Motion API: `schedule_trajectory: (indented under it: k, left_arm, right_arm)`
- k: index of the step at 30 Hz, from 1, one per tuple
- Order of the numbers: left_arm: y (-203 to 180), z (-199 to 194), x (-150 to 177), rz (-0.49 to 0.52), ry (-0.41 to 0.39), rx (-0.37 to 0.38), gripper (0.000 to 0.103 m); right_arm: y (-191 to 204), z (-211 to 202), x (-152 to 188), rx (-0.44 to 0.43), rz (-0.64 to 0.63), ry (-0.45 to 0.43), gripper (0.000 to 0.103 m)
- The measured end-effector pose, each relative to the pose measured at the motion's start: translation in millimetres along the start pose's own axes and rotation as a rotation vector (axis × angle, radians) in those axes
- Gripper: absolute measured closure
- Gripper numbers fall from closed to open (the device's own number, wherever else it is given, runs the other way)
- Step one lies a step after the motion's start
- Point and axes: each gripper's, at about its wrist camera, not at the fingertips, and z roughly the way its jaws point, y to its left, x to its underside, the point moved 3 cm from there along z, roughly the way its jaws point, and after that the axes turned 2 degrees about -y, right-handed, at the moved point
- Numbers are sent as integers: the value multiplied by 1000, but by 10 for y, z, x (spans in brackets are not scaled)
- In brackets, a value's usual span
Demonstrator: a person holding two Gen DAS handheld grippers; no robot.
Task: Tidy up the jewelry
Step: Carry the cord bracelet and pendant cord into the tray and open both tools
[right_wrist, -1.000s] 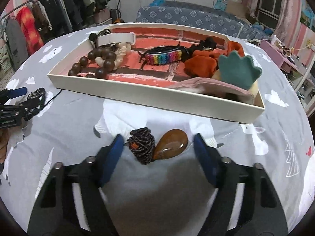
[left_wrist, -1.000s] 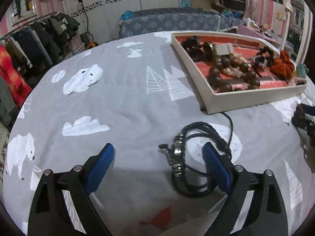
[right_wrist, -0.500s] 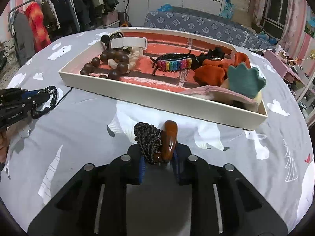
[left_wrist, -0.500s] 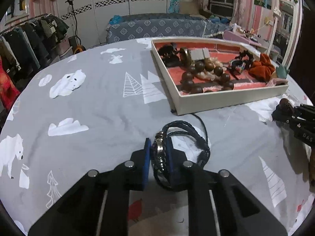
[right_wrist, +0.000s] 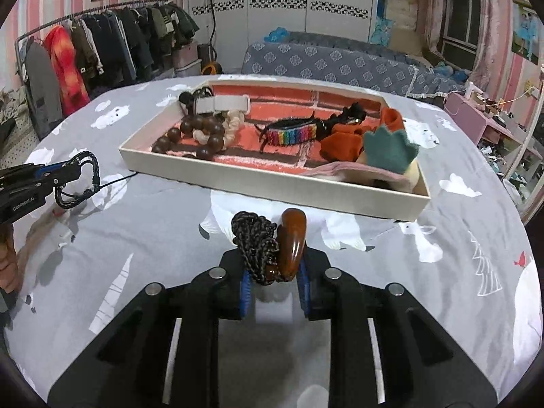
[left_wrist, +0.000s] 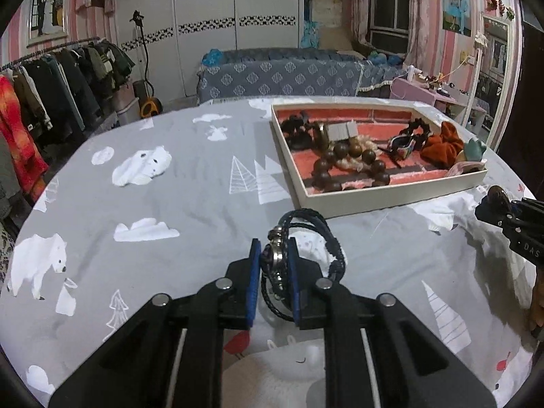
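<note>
My left gripper (left_wrist: 274,265) is shut on a black braided cord bracelet (left_wrist: 307,238) with a metal clasp, lifted above the grey tablecloth; the bracelet also shows in the right wrist view (right_wrist: 80,180). My right gripper (right_wrist: 273,272) is shut on a brown teardrop pendant (right_wrist: 292,241) with a dark braided cord (right_wrist: 255,238), held above the cloth. The white jewelry tray (right_wrist: 272,183) with a red lining lies ahead of both; it also shows in the left wrist view (left_wrist: 391,193). It holds brown wooden beads (right_wrist: 200,136), a rainbow beaded band (right_wrist: 292,134) and orange scrunchies (right_wrist: 343,139).
The round table carries a grey cloth (left_wrist: 153,183) printed with bears and trees. A green felt piece (right_wrist: 389,148) and pink fabric (right_wrist: 357,171) fill the tray's right end. A clothes rack (right_wrist: 102,44) stands left, a sofa (right_wrist: 333,64) behind, a pink side table (right_wrist: 476,115) right.
Both grippers closed from wide open onto their items and lifted them off the cloth, and the views pulled back and up from the table.
</note>
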Motion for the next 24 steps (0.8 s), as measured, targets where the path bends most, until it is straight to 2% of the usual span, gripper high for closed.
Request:
schedule_trajectory:
  k: [13,18,24]
  left_arm:
    - [-69,-322,-186,9,-92,-18,88]
    - [-120,-468,-425,12,-150,-15,88]
    - [-203,-549,-763,15,-211,-2,88]
  right_arm:
    - [9,-317,-126,-4,9,-85,81]
    - [-15,-449,-289,8,2,-126,81]
    - [-61,-670,-651,13,0,-209,81]
